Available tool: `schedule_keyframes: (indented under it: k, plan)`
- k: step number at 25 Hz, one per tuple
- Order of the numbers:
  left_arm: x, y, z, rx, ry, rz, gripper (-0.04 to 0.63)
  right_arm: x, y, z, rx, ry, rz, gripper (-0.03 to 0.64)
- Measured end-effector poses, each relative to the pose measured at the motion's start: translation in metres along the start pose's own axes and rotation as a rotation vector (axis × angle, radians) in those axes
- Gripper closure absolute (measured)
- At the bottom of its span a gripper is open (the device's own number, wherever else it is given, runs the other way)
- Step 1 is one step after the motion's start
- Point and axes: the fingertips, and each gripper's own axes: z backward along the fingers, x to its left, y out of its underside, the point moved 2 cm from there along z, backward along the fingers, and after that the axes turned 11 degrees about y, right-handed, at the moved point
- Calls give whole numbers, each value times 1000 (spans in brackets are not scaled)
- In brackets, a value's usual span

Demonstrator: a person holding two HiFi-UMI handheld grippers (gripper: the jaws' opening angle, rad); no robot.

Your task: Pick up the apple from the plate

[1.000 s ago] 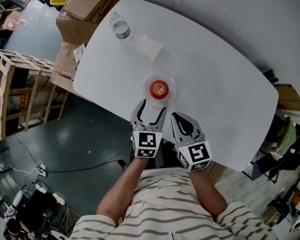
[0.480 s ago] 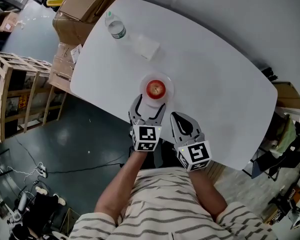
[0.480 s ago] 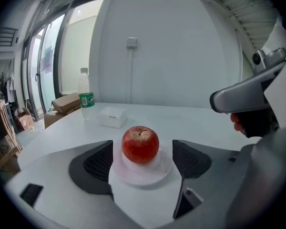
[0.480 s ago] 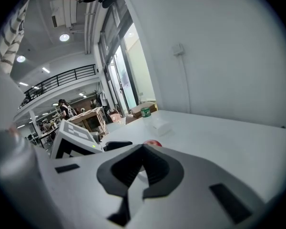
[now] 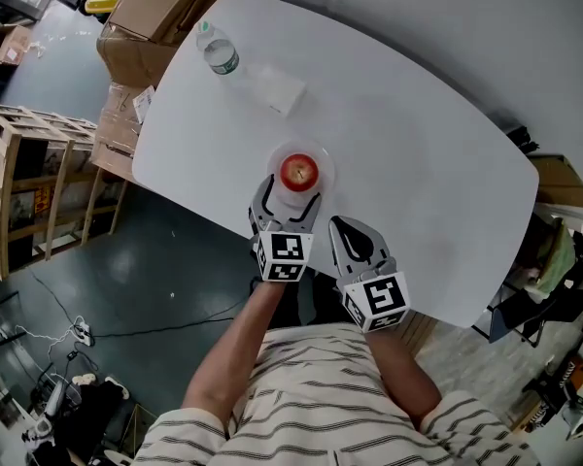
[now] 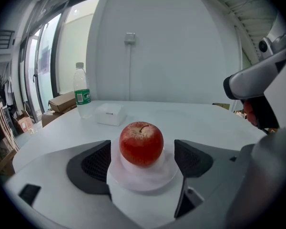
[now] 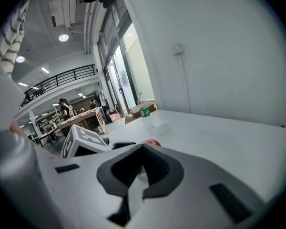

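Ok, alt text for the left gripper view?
A red apple sits on a small round white plate, framed, untouched, by the left gripper's open jaws, which have just been opening. Behind, on the white table, stand a clear plastic bottle and a small white box.

water bottle (image 5: pixel 215 52) beside small white box (image 5: pixel 280 92)

The left claw (image 5: pixel 290 196) is hovering at the near edge of the white table (image 5: pixel 418 144). Its jaws have just been opening and are flanking the near rim of the plate (image 5: pixel 323 166). The apple (image 5: pixel 298 172) is sitting just beyond their tips, untouched. The right claw (image 5: pixel 342 229) is hanging just beside it, jaws together.
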Motion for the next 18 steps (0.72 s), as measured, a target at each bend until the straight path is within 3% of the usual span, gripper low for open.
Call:
schedule_keyframes:
  k: [18]
  plan:
    - [8,4,-24,42,22,-8,187,-1,2,-3,10,4,-11,607]
